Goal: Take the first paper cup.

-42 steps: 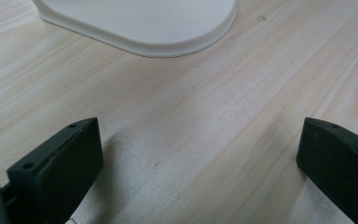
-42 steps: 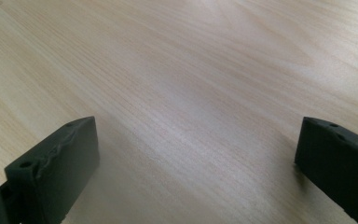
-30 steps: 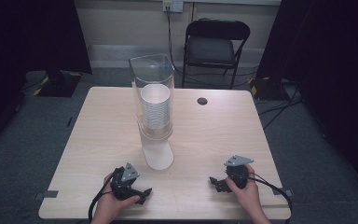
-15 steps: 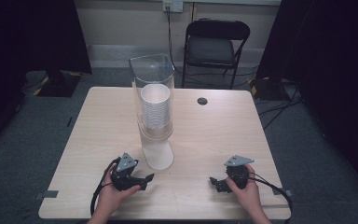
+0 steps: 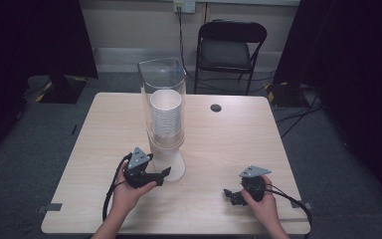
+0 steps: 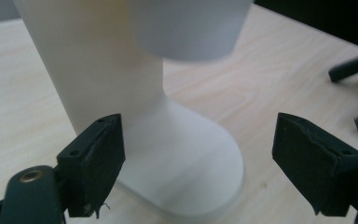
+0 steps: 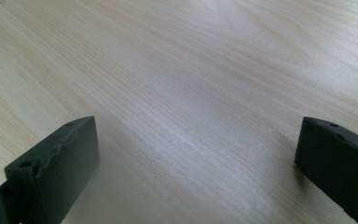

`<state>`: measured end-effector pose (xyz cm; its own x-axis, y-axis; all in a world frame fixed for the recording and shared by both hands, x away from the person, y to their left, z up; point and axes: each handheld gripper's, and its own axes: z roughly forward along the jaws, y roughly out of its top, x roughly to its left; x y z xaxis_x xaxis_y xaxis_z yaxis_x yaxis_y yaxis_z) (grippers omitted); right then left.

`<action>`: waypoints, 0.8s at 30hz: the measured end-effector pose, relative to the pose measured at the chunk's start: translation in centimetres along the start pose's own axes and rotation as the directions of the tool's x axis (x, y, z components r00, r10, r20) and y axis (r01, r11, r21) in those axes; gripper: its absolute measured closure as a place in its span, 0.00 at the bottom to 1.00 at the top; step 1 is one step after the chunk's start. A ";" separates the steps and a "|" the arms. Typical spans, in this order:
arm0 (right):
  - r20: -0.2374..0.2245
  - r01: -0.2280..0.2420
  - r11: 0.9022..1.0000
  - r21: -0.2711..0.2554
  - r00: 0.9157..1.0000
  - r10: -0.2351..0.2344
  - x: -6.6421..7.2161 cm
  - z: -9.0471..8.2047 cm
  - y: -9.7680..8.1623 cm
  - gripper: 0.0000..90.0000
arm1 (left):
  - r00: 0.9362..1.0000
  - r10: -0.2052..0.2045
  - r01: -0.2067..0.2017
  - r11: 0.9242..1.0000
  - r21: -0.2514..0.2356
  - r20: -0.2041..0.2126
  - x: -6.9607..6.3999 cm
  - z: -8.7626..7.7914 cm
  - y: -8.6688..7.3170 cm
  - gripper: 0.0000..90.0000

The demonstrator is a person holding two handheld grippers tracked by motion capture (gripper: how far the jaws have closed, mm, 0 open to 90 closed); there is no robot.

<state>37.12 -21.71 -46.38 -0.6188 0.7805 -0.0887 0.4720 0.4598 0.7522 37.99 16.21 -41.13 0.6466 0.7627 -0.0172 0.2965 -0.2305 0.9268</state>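
- Cup dispenser (image 5: 165,124) stands upright at table (image 5: 238,134) centre, long axis vertical.
- Left gripper (image 5: 155,177), jaws spread, sits just beside its white base (image 6: 177,158), clearly the nearer.
- Right gripper (image 5: 231,195), jaws spread, empty, well apart.

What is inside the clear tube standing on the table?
The clear tube holds a stack of white cups, mouths up, above a white stand. One cup pokes out the bottom. The stack hides each cup's inside below the top one.
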 end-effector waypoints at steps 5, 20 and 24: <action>0.000 0.000 1.000 0.000 1.000 0.000 0.0 0.0 0.0 0.00 | 1.000 -0.009 0.008 1.000 -0.006 -0.010 -0.1 0.5 1.1 0.19; 0.000 0.000 1.000 0.000 1.000 0.000 0.0 0.0 0.0 0.00 | 0.999 -0.003 0.001 0.998 -0.058 -0.032 0.1 1.6 2.7 0.21; 0.000 0.000 1.000 0.000 1.000 0.000 0.0 0.0 0.0 0.00 | 0.999 0.000 -0.003 0.998 -0.063 -0.049 0.0 2.0 3.1 0.27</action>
<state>37.12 -21.72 -46.38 -0.6192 0.7803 -0.0885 0.4721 0.4599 0.7521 40.31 14.36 -39.05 0.6114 0.7913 0.0011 0.2495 -0.1941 0.9487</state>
